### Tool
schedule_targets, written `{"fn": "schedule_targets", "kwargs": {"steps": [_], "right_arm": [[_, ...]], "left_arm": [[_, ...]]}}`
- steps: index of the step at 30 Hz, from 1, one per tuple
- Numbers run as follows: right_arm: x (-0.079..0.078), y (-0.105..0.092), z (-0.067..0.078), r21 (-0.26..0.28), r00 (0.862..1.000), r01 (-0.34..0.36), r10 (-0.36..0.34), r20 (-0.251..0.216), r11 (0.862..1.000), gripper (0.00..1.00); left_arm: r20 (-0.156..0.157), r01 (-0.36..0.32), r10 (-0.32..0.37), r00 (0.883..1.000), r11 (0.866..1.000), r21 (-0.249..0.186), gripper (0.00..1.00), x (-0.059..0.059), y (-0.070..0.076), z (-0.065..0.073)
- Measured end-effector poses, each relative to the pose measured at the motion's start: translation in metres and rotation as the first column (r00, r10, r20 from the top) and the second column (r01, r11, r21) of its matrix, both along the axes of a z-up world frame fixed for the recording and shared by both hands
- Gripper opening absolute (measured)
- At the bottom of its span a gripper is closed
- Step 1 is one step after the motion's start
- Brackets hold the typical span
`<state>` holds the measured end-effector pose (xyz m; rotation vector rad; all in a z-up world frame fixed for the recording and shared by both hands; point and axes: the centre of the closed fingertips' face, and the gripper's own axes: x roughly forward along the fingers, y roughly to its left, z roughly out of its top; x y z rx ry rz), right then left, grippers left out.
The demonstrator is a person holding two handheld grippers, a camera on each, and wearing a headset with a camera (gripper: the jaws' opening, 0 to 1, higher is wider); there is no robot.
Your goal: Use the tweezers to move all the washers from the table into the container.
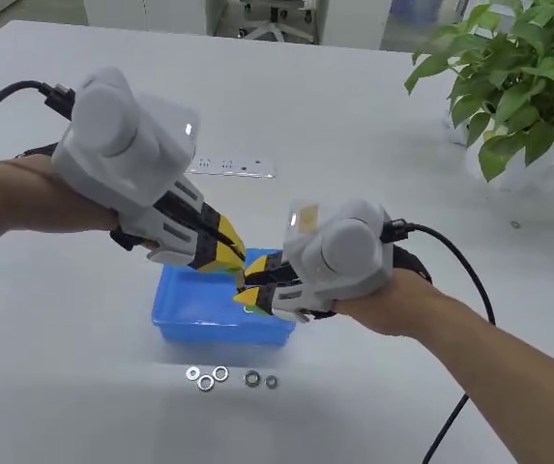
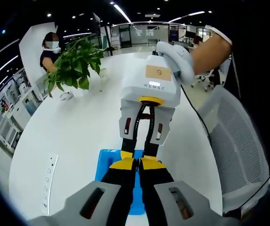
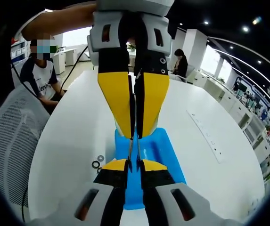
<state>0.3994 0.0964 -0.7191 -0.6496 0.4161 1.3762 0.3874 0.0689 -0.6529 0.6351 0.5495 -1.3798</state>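
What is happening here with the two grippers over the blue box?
A person holds one gripper in each hand, tip to tip above the blue container. The left gripper and the right gripper both appear shut on the thin metal tweezers, as if passing or regripping them. Five washers lie on the white table just in front of the container, none picked up yet.

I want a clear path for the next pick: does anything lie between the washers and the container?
Nothing visible does. The washers lie on bare table just in front of the container's near wall, apart from it, and the container is open on top.
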Motion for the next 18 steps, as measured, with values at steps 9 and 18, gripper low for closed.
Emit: {"fn": "schedule_targets", "kwargs": {"steps": [9,18], "right_arm": [[-0.016,-0.001,-0.003,-0.001,1.000,-0.003,0.003,-0.003,1.000,0.12],[-0.027,-0.004,-0.015,-0.013,1.000,-0.007,0.006,-0.017,1.000,0.12]], "left_arm": [[-0.004,0.005,-0.005,1.000,1.000,0.006,0.06,-0.014,0.000,-0.004],[-0.023,0.011,-0.011,1.000,1.000,0.006,0.06,-0.024,-0.004,-0.016]]}}
